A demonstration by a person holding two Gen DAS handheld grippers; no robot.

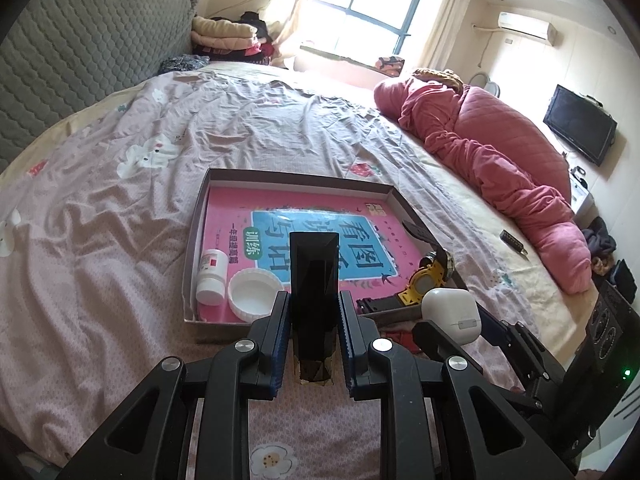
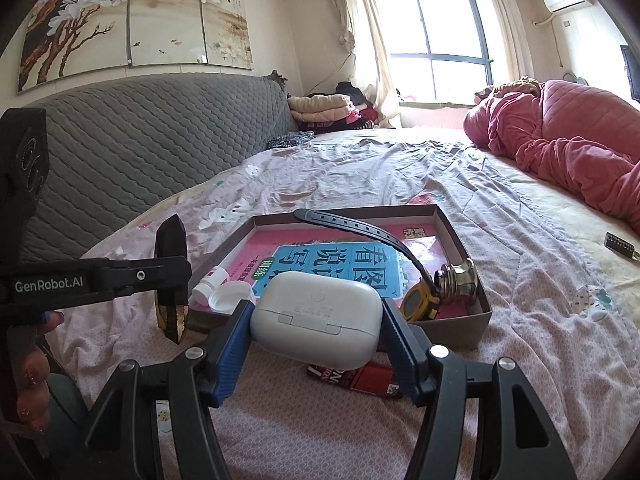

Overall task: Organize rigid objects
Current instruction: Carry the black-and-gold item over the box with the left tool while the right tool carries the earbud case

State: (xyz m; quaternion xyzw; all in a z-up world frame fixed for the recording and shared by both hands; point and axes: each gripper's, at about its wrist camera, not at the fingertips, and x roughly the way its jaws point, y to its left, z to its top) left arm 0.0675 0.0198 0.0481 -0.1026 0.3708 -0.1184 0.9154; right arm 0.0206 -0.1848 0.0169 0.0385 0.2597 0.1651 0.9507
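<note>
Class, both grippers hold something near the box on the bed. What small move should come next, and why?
Probably carry the white earbud case, held in the right gripper, forward over the box and lower it onto the bare pink book. It sits just short of the near wall.

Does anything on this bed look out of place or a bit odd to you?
A few things. The white bottle lies on its side in the cardboard tray, its cap off beside it. The watch strap arches up over the tray. A red packet and a small dark object lie loose on the sheet, outside the tray.
</note>
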